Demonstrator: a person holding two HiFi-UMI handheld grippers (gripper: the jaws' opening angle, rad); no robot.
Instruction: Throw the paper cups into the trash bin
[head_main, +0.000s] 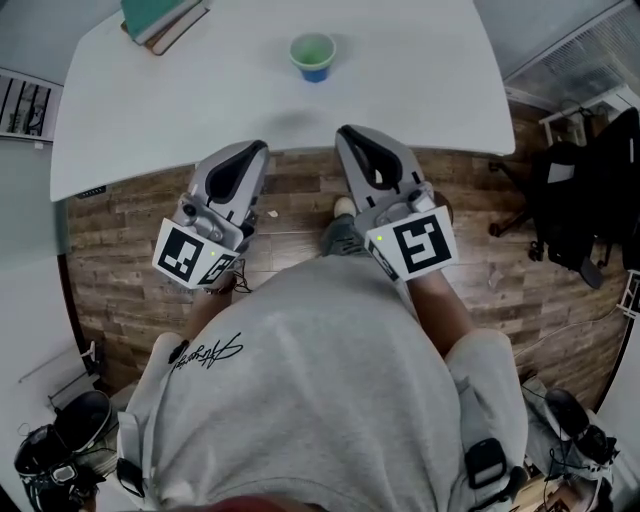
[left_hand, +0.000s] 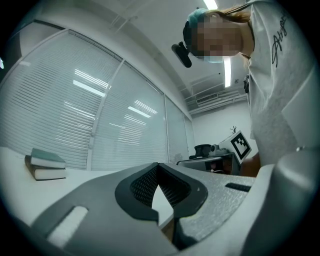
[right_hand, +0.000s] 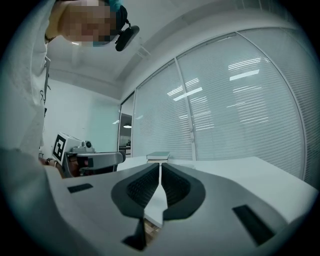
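A green paper cup with a blue base (head_main: 313, 55) stands upright on the white table (head_main: 420, 90), near its far middle. Both grippers hover at the table's near edge, well short of the cup. My left gripper (head_main: 254, 148) is shut with nothing between its fingers; its own view shows the dark pads (left_hand: 145, 186) meeting at the tip. My right gripper (head_main: 347, 132) is likewise shut and empty, its pads (right_hand: 176, 185) touching. Each gripper appears in the other's view: the right gripper (left_hand: 222, 156) and the left gripper (right_hand: 92, 159). No trash bin is in view.
A stack of books (head_main: 160, 18) lies at the table's far left corner, also seen as books (left_hand: 46, 164) and books (right_hand: 159, 156). A black office chair (head_main: 575, 200) stands on the wooden floor to the right. Blinds cover the glass wall behind the table.
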